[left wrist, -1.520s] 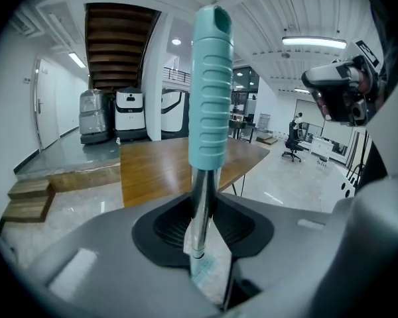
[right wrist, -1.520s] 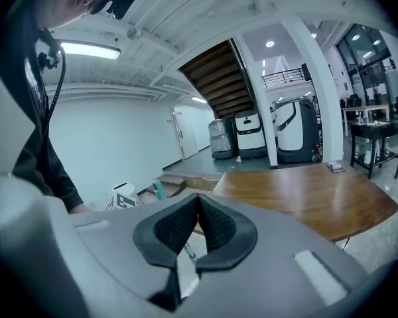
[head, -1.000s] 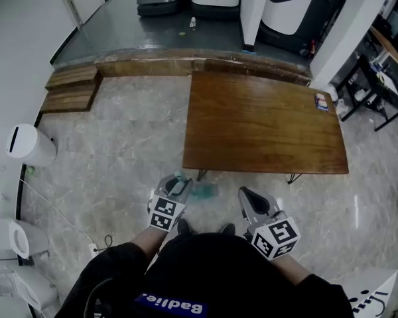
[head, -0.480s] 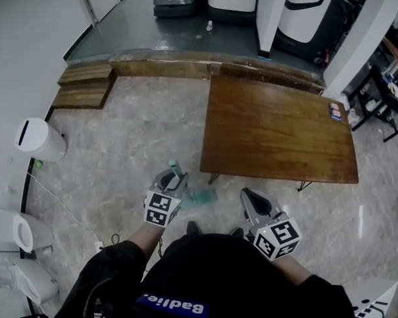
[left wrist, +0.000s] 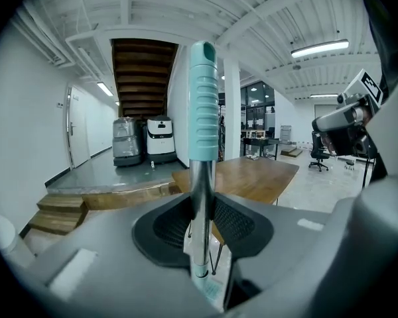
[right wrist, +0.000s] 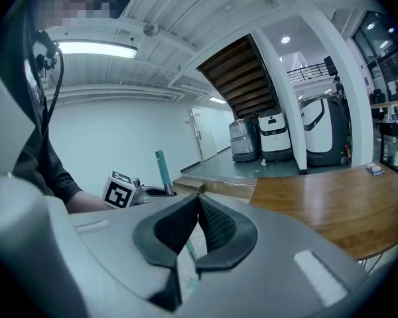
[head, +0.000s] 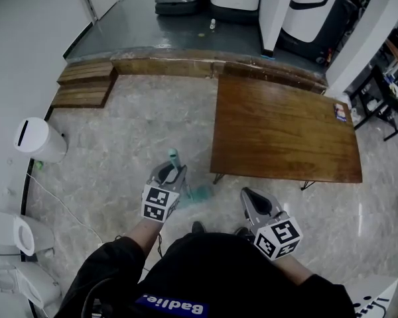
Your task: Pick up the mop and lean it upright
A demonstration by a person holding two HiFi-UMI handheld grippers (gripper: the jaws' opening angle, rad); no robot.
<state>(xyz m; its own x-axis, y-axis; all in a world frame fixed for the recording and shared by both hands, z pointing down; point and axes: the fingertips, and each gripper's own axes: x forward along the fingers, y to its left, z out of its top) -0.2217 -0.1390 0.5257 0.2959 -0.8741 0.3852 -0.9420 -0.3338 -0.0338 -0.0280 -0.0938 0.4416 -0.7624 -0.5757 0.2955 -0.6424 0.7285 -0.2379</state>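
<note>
Right, the whole scene has slid across in the head view over the last second: the wooden table (head: 285,131) now sits further right, so the mop has come away from its near left corner and there's bare marble floor (head: 126,144) opening up on the left. That suggests the carry is under way and the lean is yet to come. For room, the widest clear run is ahead and left toward the wooden steps (head: 86,85) and the raised platform edge; hazards are the table's corner and leg just right of the mop head, the white bin (head: 36,140) by the left wall and a thin cable (head: 60,207) trailing on the floor. The mop stands nearly upright, teal mop head (head: 200,192) low by the person's feet, teal handle grip (left wrist: 202,111) poking above the jaws. The left gripper (left wrist: 200,211) is clamped narrow on the metal shaft just under that grip. The right gripper (right wrist: 198,207) hangs near the table, jaws pressed together, carrying nothing.
</note>
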